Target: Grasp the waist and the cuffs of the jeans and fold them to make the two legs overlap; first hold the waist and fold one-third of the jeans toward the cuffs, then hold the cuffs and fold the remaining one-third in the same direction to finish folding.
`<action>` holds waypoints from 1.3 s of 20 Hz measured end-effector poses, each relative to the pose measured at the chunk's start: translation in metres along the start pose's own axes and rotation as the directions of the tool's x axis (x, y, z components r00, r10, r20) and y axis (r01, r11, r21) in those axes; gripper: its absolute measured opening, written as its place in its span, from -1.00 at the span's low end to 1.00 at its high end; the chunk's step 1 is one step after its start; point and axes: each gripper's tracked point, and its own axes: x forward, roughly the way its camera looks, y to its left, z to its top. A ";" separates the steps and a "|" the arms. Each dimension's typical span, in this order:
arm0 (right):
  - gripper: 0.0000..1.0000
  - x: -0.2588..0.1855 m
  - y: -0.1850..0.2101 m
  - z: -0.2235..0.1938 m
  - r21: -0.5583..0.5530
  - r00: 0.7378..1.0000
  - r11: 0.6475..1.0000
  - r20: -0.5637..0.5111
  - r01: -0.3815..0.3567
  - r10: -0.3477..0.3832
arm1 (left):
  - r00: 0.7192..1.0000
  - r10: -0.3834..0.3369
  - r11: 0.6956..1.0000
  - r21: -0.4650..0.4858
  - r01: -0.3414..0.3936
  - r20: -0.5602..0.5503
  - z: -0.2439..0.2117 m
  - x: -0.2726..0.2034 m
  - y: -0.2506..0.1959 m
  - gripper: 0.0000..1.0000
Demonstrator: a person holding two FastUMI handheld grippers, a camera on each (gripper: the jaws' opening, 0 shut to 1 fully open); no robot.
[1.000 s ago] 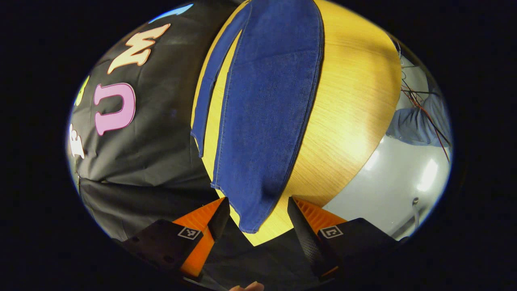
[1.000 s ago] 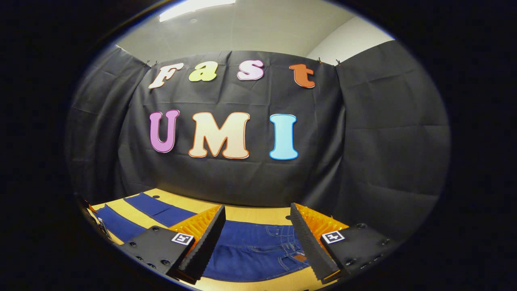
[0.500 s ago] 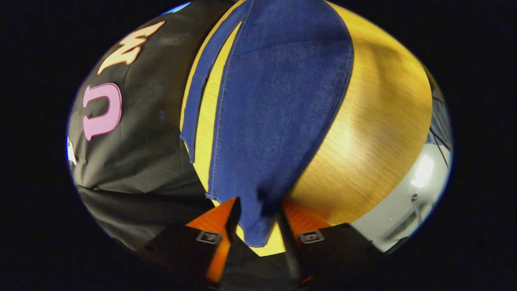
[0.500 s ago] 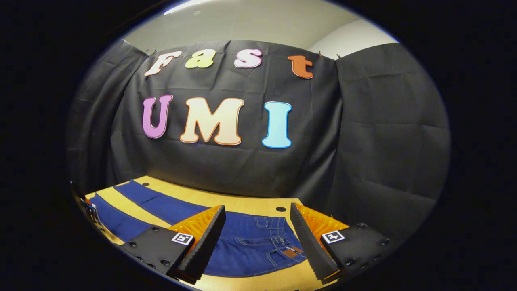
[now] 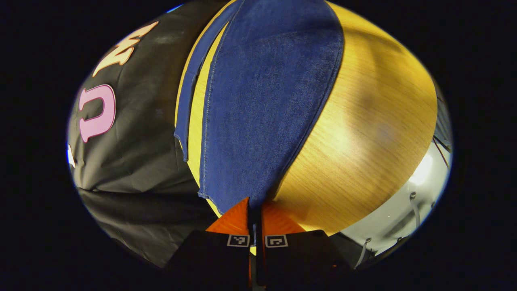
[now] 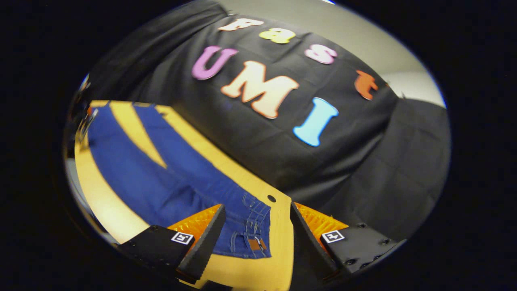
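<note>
Blue jeans [image 5: 266,109] lie flat on a wooden table [image 5: 363,133] with the two legs spread apart. In the left gripper view the near leg runs away from me, and my left gripper [image 5: 254,208] is shut on its cuff at the table's end. The far leg [image 5: 188,105] lies beside it with a strip of wood between. In the right gripper view the jeans [image 6: 161,178] stretch to the upper left. My right gripper [image 6: 257,210] is open above the waist [image 6: 254,226], one finger on each side of it, not touching.
Black booth cloth hangs close behind the table's far edge [image 6: 258,137]. A small round hole [image 6: 271,198] sits in the tabletop by the waist. Grey floor [image 5: 408,202] shows past the table's rounded end in the left gripper view.
My left gripper has moved onto the near cuff and shut on it. My right gripper has tilted down and rolled over the waist, still open.
</note>
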 end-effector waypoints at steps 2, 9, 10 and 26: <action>0.98 -0.001 0.030 -0.022 -0.185 0.998 0.981 -0.019 -0.064 0.062 | 1.000 0.006 1.000 0.003 -0.006 -0.003 0.000 0.000 0.000 -1.00; 0.98 0.014 0.083 -0.093 -0.524 0.961 0.806 -0.167 -0.276 0.220 | 1.000 0.027 1.000 0.016 -0.027 -0.015 0.000 0.000 0.001 -1.00; 0.98 0.018 0.090 -0.105 -0.555 0.952 0.774 -0.204 -0.306 0.229 | 0.999 0.031 0.999 0.016 -0.031 -0.017 -0.002 0.000 0.002 -1.00; -0.88 0.074 0.102 -0.155 -0.525 0.894 0.752 -0.406 -0.399 0.192 | 0.999 -0.015 0.984 -0.180 0.007 -0.043 -0.001 0.000 0.001 -1.00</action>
